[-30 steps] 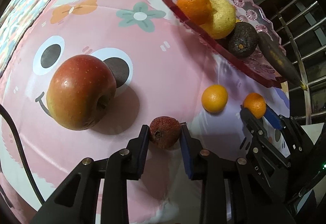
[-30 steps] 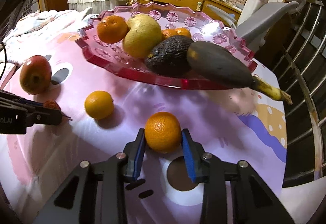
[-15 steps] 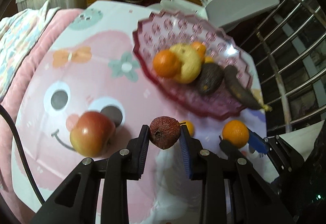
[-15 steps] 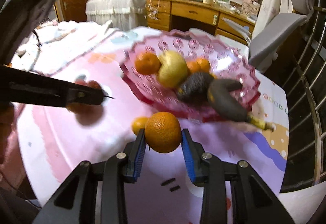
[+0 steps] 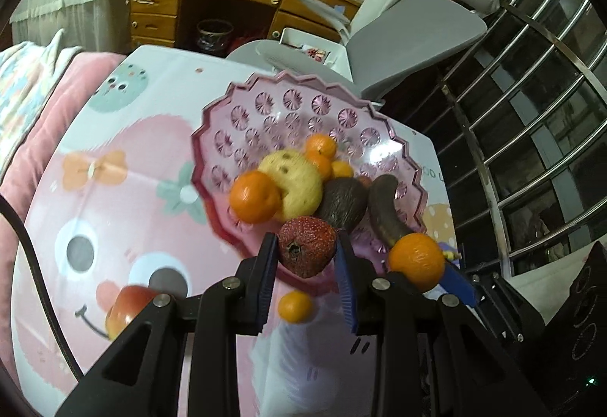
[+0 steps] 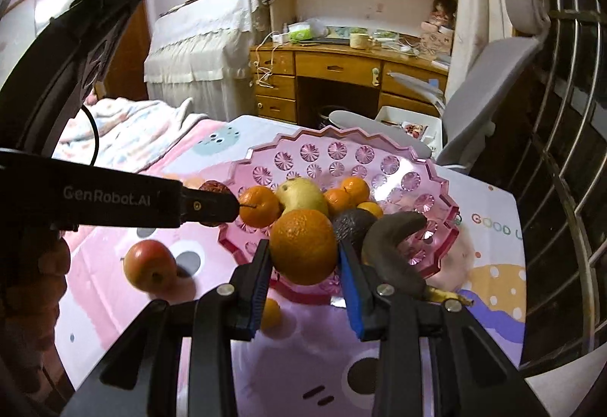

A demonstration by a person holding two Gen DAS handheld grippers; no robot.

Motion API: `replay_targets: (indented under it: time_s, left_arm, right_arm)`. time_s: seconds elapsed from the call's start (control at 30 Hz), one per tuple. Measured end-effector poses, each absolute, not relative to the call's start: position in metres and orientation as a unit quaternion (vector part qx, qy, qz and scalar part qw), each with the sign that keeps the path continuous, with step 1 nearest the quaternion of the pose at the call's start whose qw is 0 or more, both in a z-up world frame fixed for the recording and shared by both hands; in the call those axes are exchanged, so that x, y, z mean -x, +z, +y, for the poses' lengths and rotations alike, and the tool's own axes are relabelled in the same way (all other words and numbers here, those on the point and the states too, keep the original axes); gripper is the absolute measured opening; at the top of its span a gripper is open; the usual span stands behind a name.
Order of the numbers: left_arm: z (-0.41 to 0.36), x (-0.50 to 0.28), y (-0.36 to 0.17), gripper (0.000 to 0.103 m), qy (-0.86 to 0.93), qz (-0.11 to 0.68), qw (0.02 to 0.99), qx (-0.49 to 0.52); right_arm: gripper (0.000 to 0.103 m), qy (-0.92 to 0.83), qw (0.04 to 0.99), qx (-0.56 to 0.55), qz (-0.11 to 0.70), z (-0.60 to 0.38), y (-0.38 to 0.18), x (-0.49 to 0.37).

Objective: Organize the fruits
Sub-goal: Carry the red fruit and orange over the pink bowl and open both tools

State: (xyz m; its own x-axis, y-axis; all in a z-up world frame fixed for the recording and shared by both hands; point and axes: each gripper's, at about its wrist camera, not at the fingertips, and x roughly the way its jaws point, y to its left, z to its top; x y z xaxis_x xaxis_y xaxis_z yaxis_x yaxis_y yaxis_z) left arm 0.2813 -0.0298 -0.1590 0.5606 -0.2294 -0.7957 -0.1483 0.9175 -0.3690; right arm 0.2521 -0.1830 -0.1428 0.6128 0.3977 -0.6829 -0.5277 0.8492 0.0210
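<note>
Orange between right gripper pads, above pink tray.

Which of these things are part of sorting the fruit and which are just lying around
Part of the job:
pink fruit dish
orange in right claw
red fruit in left claw
apple
small orange

Lying about:
grey chair
wooden desk
blanket
</note>
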Motion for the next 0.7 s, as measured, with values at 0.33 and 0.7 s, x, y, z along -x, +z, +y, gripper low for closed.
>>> replay_targets:
  time_s: [0.33,0.7]
  left_arm:
    - [-0.031,-0.299,-0.16,0.046,-0.031,0.471,0.86,0.193]
    - [-0.008,-0.28,-0.159,0.07,-0.004,0.477,0.859,0.185]
  right_arm:
    - [0.036,0.222,0.891,0.052,0.393,-0.191,-0.152,-0.273]
    - [0.069,0.216,0.882,-0.026,0.417,-0.203,-0.146,-0.274]
